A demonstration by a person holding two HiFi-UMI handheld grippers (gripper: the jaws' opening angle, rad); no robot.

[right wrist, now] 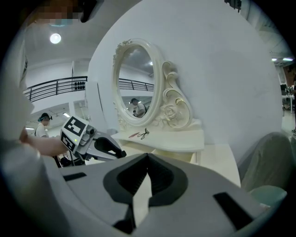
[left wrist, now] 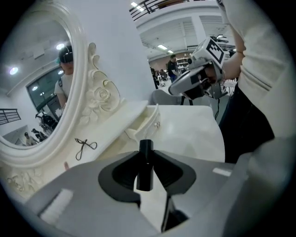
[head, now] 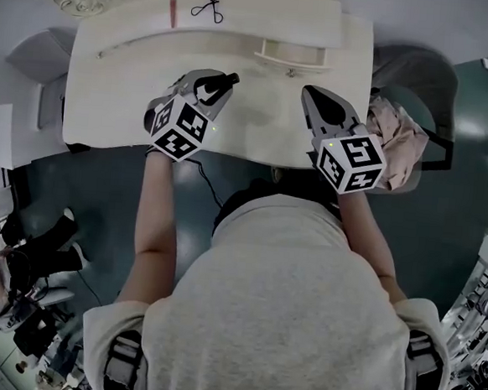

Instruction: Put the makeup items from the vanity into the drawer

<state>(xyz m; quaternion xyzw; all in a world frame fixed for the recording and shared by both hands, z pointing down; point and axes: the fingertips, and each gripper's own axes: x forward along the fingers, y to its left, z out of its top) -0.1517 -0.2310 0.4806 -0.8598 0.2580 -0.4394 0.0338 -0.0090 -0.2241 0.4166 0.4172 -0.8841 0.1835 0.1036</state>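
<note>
Two grippers are hovering over one counter [head: 258, 128]: the left gripper [head: 222, 84] and the right gripper [head: 307, 92]. Two cubes are riding along, one marker cube [head: 179, 128] on the left gripper and one on the right. Three makeup items are showing. One black tube [left wrist: 144, 163] is sitting between the left gripper's jaws. One curler [head: 208, 7] and one red stick [head: 173, 12] are lying near each other on one shelf [head: 266, 22], well beyond that gripper's tips. One drawer [head: 290, 56] is standing open ahead, between the two grippers. One mirror [right wrist: 135, 81] is rising beyond the right gripper. One chair [head: 422, 73] is standing just right of the right gripper, bearing one pink cloth [head: 397, 136].
</note>
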